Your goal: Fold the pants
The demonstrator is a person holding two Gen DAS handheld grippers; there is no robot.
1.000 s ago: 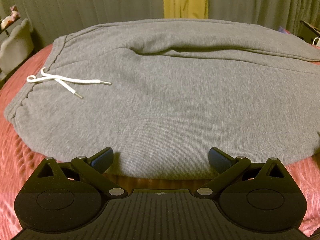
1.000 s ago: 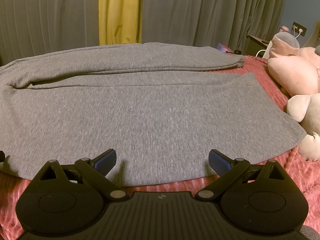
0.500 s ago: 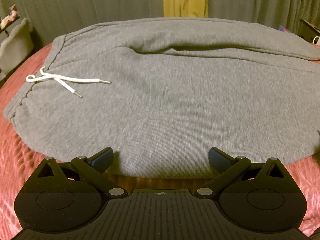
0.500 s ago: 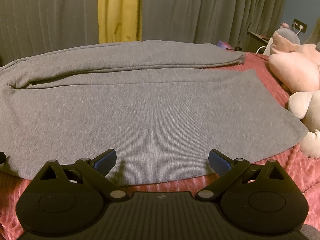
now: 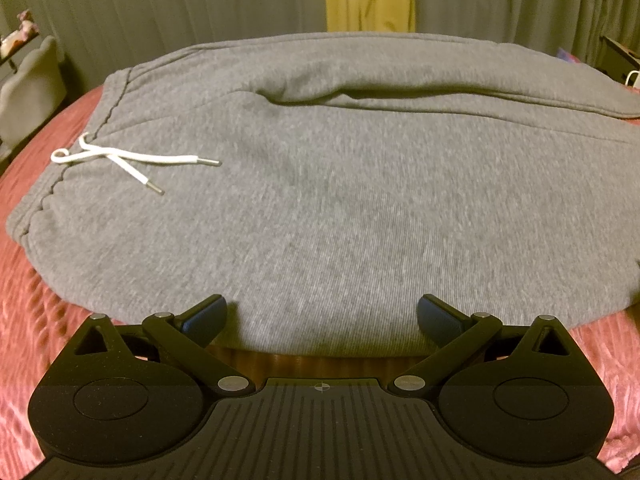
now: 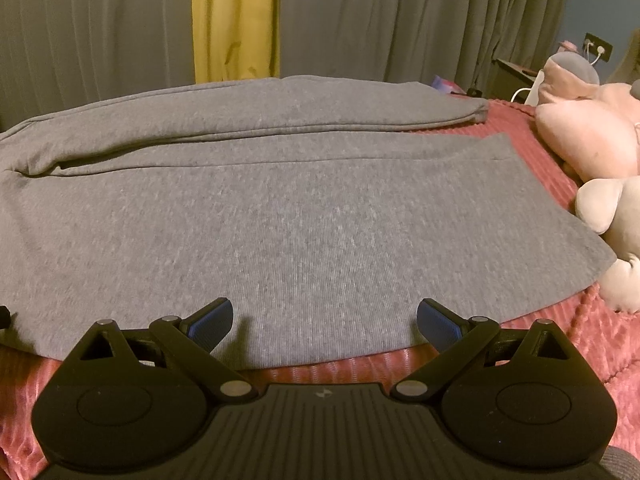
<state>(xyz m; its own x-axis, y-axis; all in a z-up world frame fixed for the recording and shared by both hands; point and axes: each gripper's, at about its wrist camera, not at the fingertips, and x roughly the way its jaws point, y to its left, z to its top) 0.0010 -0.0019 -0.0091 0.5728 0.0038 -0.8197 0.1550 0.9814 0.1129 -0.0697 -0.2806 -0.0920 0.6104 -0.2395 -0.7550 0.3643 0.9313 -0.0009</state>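
Grey pants: spread flat across the bed, waistband toward its left edge, legs running to the right, near leg lying broad and flat, far leg behind it.
Drawstring: white, tied at the waistband, its two metal-tipped ends lying loose on the fabric.
Bed cover: pink, ribbed, showing at the left edge and near edge.
Left gripper: released, jaws spread wide, hovering at the near hem by the hip.
Right gripper: released, jaws wide, over the near leg's near edge.
Plush toys: pink and cream, at the bed's right edge, just beside the cuffs.
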